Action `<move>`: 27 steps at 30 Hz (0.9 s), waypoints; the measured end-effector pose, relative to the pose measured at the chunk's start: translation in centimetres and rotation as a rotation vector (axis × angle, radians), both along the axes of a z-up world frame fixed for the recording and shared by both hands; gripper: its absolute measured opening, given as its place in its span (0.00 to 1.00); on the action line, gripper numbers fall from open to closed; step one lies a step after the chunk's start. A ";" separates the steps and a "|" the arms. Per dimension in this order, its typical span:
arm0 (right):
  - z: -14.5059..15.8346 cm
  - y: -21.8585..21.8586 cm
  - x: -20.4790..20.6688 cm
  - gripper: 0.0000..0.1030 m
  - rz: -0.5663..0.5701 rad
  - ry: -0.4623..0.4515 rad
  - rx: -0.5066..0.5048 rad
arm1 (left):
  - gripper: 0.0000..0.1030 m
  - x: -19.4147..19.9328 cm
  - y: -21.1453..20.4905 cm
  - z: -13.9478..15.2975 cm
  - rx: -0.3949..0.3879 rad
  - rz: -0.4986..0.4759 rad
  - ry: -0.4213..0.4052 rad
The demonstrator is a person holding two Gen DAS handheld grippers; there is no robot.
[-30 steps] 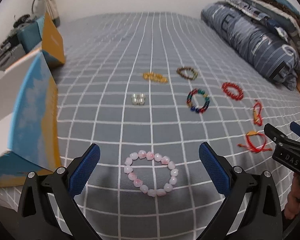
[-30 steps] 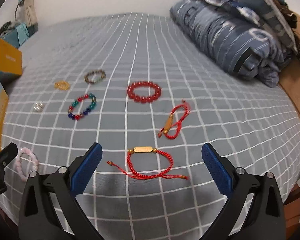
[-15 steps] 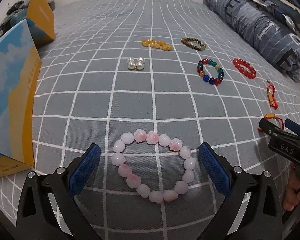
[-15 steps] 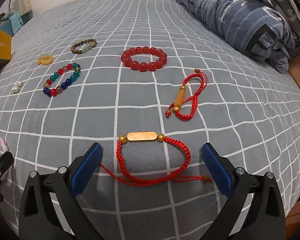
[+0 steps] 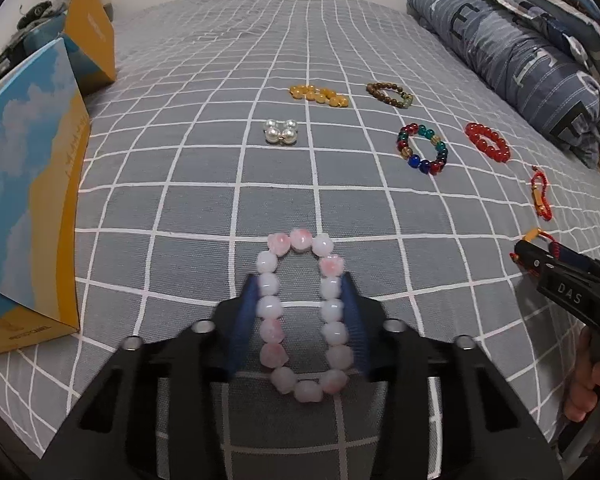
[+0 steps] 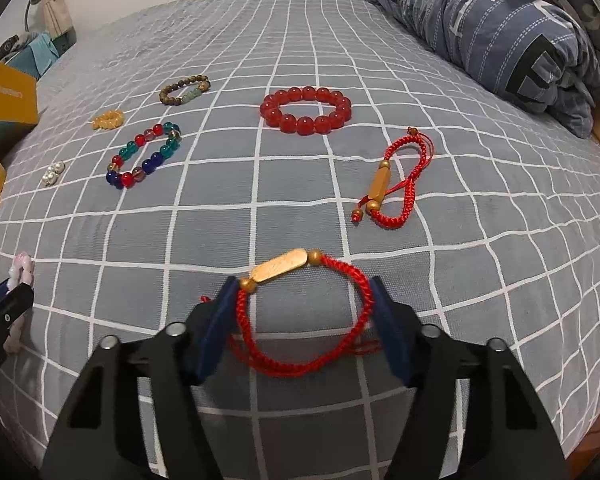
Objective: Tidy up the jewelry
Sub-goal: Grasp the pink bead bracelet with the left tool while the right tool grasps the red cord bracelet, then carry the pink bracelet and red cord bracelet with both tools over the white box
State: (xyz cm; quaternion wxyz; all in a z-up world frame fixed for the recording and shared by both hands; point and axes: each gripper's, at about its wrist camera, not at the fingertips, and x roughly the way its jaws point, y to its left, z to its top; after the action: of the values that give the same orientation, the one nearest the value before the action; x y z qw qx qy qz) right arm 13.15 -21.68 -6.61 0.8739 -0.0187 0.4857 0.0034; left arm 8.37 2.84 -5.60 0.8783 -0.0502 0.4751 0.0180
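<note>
My left gripper [image 5: 300, 320] is shut on the pink bead bracelet [image 5: 269, 307], squeezing it into a long oval on the grey checked bedspread [image 5: 204, 208]. My right gripper [image 6: 302, 320] has closed on the red cord bracelet with a gold bar [image 6: 278, 268], its blue pads [image 6: 220, 320] pressing both sides of the loop. Farther off lie a second red cord bracelet [image 6: 396, 184], a red bead bracelet [image 6: 306, 110], a multicolour bead bracelet [image 6: 146, 156], a brown bead bracelet [image 6: 184, 90], an amber bracelet [image 6: 108, 120] and a pearl cluster [image 5: 280, 132].
An open blue and yellow box [image 5: 28, 208] stands at the left of the bed, with a second yellow box [image 5: 90, 36] behind it. A folded blue quilt [image 5: 520, 60] lies along the right side. The bed's near edge is just below both grippers.
Both grippers moved forward and down, then closed: the left on the pink bead bracelet, the right on the red cord bracelet. The pink bracelet is now squeezed narrow.
</note>
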 end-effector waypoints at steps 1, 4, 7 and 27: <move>0.1 0.0 -0.1 0.51 -0.001 -0.001 0.003 | 0.31 0.0 0.0 0.0 -0.005 -0.003 0.000; 0.2 0.0 -0.1 0.34 -0.005 -0.005 0.007 | 0.22 -0.1 0.0 0.1 -0.012 -0.006 -0.002; 0.5 -0.2 -0.3 0.11 -0.023 -0.012 0.009 | 0.21 -0.1 0.2 0.2 -0.022 -0.016 -0.006; 3.5 -0.1 -2.2 0.08 -0.047 -0.104 0.013 | 0.18 -0.9 0.9 3.0 -0.028 -0.030 -0.103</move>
State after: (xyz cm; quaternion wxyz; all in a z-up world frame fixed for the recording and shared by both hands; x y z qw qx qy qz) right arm 10.98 -21.83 -3.08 0.8979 -0.0017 0.4399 -0.0149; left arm 7.47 3.72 -2.62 0.9009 -0.0560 0.4304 -0.0044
